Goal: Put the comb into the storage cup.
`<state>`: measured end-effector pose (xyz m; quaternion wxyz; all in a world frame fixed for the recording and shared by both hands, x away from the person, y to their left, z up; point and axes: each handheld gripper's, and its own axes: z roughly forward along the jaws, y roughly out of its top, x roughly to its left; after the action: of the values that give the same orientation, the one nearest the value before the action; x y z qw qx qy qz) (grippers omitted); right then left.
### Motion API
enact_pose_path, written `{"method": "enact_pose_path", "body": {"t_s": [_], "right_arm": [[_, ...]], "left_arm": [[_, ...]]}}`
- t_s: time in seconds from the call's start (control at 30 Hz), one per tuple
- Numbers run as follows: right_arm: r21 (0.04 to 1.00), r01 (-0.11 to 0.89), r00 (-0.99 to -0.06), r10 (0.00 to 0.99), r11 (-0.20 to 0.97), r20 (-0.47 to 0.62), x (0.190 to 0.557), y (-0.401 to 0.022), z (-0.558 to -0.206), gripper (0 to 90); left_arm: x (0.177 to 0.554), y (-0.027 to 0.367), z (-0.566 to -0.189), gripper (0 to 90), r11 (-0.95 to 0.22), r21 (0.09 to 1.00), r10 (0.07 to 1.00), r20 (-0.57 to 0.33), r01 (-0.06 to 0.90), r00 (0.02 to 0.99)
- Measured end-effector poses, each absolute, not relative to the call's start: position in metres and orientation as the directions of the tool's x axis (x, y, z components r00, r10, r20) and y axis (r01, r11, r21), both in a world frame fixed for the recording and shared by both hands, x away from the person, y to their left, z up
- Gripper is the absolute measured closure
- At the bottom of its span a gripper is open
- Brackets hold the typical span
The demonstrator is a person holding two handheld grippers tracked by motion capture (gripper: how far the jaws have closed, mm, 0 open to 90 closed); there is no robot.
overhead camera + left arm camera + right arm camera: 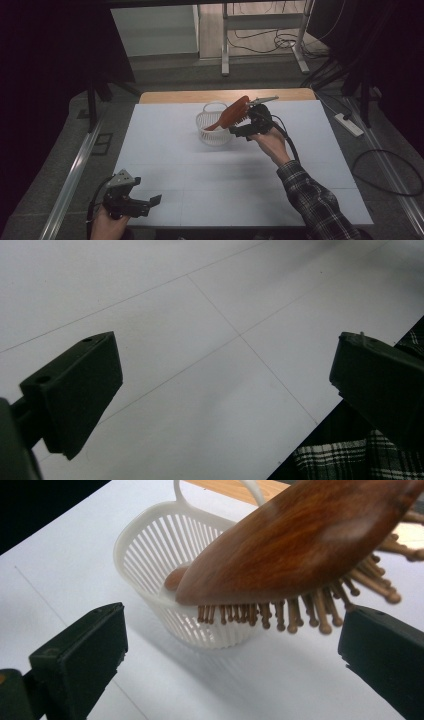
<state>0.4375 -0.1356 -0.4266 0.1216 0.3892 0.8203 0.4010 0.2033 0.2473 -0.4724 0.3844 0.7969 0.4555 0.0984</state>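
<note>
High view: we see the right gripper up over the white table, just beside a white slatted basket. A wooden hairbrush leans w/ its handle end down in the basket and its head sticking up and out toward the gripper. Jaws look spread; brush head sits right at them, but we can't tell contact from here. Left gripper rests at the near left table edge, well apart from basket, jaws apart, nothing between.

Left gripper view: both black jaws stand wide over bare white tabletop; a plaid sleeve shows at the bottom right corner.

Right gripper view: jaws wide open, nothing pinched. Hairbrush lies tilted above and ahead of them, bristles pointing down, its narrow end dipping inside the basket. Brush head hangs past the basket rim, above the right-hand jaw; the pads aren't pressing on it. Basket stands upright on the table, handle loop at the back.
</note>
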Motion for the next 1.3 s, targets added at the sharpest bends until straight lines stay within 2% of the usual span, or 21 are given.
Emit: {"method": "enact_pose_path", "body": {"t_s": [1.3], "right_arm": [[0.749, 0.511, -0.717, 0.689, 0.423, 0.101, 0.403, -0.155, -0.424, 0.0]], "left_arm": [[0.203, 0.248, -0.472, 1.5, -0.285, 0.705, 0.797, -0.201, 0.649, 0.569]]}}
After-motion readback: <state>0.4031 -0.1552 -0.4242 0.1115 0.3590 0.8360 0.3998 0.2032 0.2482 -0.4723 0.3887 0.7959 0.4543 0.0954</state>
